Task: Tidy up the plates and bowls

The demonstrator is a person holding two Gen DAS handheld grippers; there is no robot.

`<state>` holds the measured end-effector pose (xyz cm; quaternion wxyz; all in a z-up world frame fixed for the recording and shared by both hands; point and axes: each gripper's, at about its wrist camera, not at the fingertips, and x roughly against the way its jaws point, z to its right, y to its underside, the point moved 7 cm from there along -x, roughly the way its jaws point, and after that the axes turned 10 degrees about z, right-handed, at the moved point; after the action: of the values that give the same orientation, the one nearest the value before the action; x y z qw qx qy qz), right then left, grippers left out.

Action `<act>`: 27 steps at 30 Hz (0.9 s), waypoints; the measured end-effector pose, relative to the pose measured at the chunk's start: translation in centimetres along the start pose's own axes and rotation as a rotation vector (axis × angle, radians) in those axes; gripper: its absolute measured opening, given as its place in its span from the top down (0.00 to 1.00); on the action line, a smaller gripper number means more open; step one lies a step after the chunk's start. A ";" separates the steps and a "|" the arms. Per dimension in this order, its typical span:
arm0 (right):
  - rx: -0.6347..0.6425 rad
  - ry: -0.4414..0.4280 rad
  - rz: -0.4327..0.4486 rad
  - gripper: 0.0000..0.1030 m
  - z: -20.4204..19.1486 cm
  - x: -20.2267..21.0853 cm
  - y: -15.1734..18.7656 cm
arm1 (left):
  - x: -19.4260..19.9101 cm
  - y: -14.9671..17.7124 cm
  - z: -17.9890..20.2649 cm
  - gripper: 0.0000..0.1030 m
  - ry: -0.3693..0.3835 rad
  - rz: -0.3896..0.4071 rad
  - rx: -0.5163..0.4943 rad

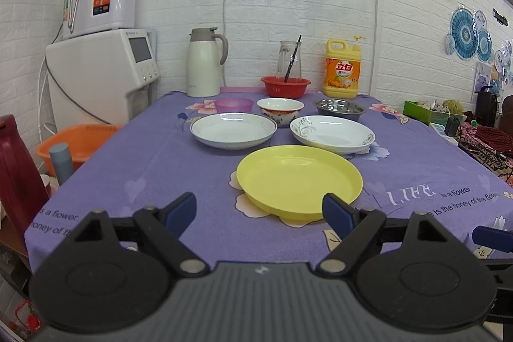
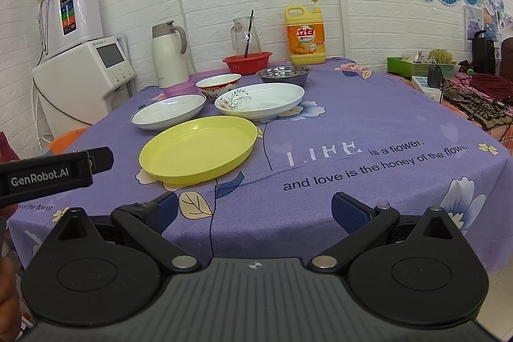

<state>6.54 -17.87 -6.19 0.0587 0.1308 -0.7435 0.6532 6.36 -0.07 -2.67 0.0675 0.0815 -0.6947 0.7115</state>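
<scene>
A yellow plate [image 1: 299,180] [image 2: 198,148] lies nearest on the purple tablecloth. Behind it lie a plain white plate [image 1: 233,129] [image 2: 169,111] on the left and a white plate with a flower pattern [image 1: 332,133] [image 2: 260,100] on the right. Further back stand a purple bowl [image 1: 234,104] [image 2: 179,90], a red-patterned white bowl [image 1: 280,110] [image 2: 218,85] and a steel bowl [image 1: 339,109] [image 2: 283,74]. My left gripper [image 1: 259,210] is open and empty, just short of the yellow plate. My right gripper [image 2: 255,209] is open and empty near the table's front edge.
At the table's back stand a white thermos jug [image 1: 205,63], a red basket [image 1: 285,85] in front of a glass pitcher, and a yellow detergent bottle [image 1: 342,68]. White appliances [image 1: 102,76] and an orange basin [image 1: 77,143] stand left of the table. Clutter lies to the right.
</scene>
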 end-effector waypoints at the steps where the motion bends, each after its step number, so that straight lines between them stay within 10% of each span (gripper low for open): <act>1: 0.000 0.000 0.000 0.00 0.0 0.0 0.0 | 0.0 0.0 0.0 0.18 0.001 -0.001 0.000; 23: -0.002 -0.021 -0.003 0.00 -0.4 -0.8 0.0 | -1.1 0.1 -0.5 0.18 0.009 -0.012 -0.003; 27: 0.090 -0.084 0.106 0.00 -1.0 -2.8 -3.3 | -4.0 -1.1 -1.8 0.17 0.022 0.011 -0.019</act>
<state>10.04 -16.90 -3.66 -0.0132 0.1210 -0.7209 0.6823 10.45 1.81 -2.45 0.0722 0.0692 -0.7009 0.7062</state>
